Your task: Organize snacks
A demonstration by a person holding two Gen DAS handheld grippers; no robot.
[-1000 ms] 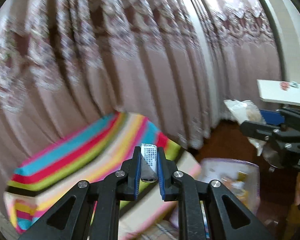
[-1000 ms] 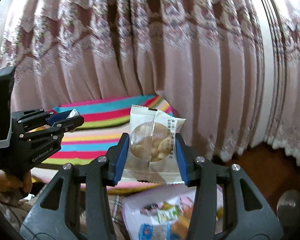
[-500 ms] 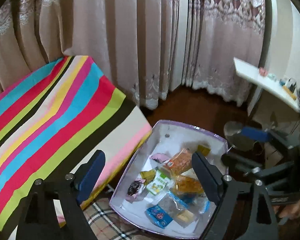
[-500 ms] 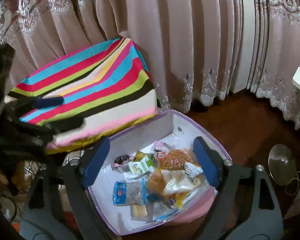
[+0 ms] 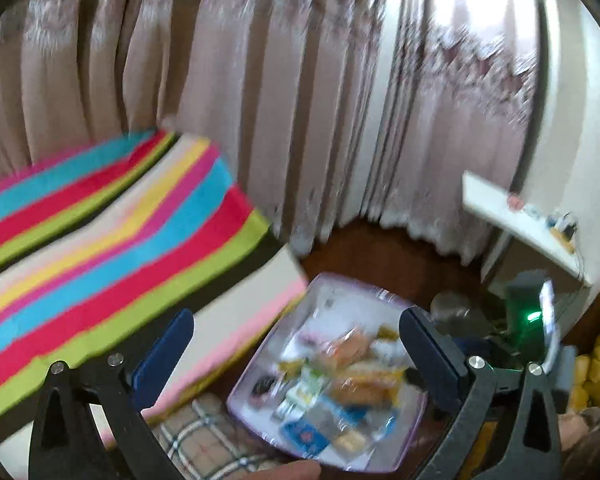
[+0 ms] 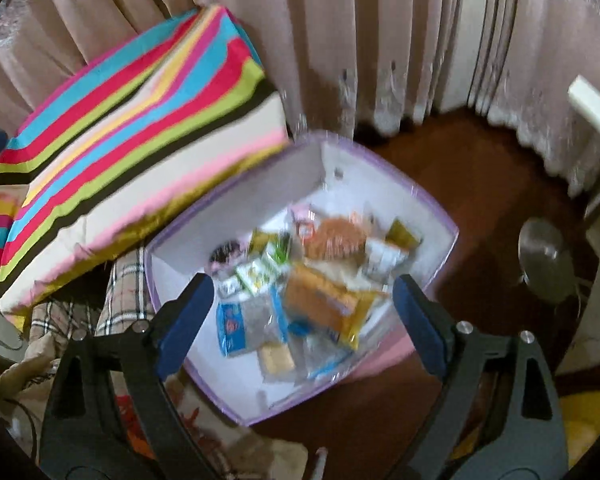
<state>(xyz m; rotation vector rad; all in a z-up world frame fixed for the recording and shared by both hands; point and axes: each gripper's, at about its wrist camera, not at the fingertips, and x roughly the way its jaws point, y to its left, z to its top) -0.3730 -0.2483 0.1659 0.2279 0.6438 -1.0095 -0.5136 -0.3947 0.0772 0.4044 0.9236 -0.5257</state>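
Above the snack bin (image 6: 432, 216), my left gripper (image 5: 296, 354) and right gripper (image 6: 302, 316) hang with fingers just spread wide, nothing between them.

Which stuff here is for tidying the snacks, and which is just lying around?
For the job:
- purple-rimmed box
- snack packets inside it
- left gripper and right gripper, both open with nothing between the fingers

Just lying about:
- striped cushion
- curtains
- checked cloth
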